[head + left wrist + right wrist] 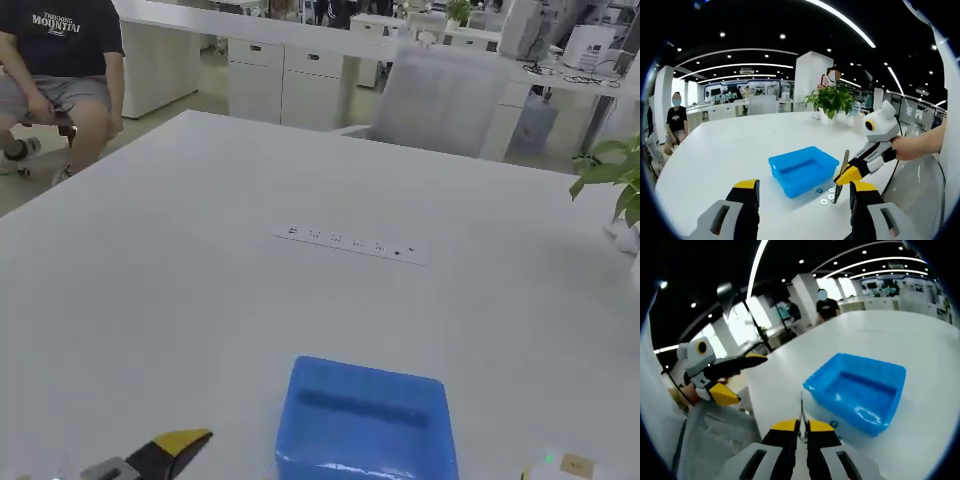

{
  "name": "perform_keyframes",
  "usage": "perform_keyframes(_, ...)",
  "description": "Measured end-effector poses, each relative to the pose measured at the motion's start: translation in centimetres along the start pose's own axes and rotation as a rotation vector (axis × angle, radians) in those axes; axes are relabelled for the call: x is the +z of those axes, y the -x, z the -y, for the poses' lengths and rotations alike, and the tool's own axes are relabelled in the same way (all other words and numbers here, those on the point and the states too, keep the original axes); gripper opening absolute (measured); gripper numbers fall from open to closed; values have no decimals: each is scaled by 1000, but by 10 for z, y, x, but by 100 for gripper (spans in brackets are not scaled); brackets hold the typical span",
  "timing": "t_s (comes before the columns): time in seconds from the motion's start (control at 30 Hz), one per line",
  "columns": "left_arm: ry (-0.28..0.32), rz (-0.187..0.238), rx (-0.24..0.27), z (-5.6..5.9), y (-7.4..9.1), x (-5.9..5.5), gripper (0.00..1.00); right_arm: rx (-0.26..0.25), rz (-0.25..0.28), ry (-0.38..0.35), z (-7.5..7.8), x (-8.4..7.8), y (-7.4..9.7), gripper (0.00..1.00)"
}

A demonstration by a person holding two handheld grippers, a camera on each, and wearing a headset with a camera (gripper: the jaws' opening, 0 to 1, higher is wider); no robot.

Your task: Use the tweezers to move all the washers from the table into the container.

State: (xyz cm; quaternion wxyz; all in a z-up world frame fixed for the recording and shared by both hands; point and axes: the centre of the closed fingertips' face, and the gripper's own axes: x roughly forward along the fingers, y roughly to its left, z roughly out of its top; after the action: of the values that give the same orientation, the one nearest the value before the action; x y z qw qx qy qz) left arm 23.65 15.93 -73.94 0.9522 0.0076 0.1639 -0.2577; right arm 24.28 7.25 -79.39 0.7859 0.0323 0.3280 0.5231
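Right gripper (801, 426): clamped on tweezers (842, 170). Left gripper (805, 186): jaws apart, empty. Best: centre tips over one washer (824, 201) near container (800, 167), pinch gently

We take this for a large open-plan office. The broad white table (150, 300) has a socket strip (350, 243) let into its top. Beyond the table's far edge stand a pale office chair (440, 100) and rows of white desks with drawer cabinets (290, 85). A potted plant (832, 100) sits on the table near one edge. Off its far left corner a person (60, 60) sits. Above the table we see long curved light strips (735, 66) and round downlights (782, 36) on a dark ceiling.
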Motion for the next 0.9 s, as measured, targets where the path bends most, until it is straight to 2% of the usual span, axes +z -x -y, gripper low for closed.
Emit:
perform_keyframes(0.03,21,21,12,-1,2,3,78,-6,7,9,1,4,3,3)
perform_keyframes(0.17,36,101,12,3,4,19,79,-31,29,29,4,18,14,3)
perform_keyframes(0.33,13,130,12,4,8,23,79,-70,67,55,12,42,30,3)
perform_keyframes(0.5,41,164,15,2,11,29,80,-120,95,108,21,63,40,3)
perform_keyframes(0.77,95,240,24,-3,15,41,81,-166,91,144,43,76,36,3)
perform_keyframes(0.9,102,243,22,-2,15,42,81,-185,70,154,54,72,30,3)
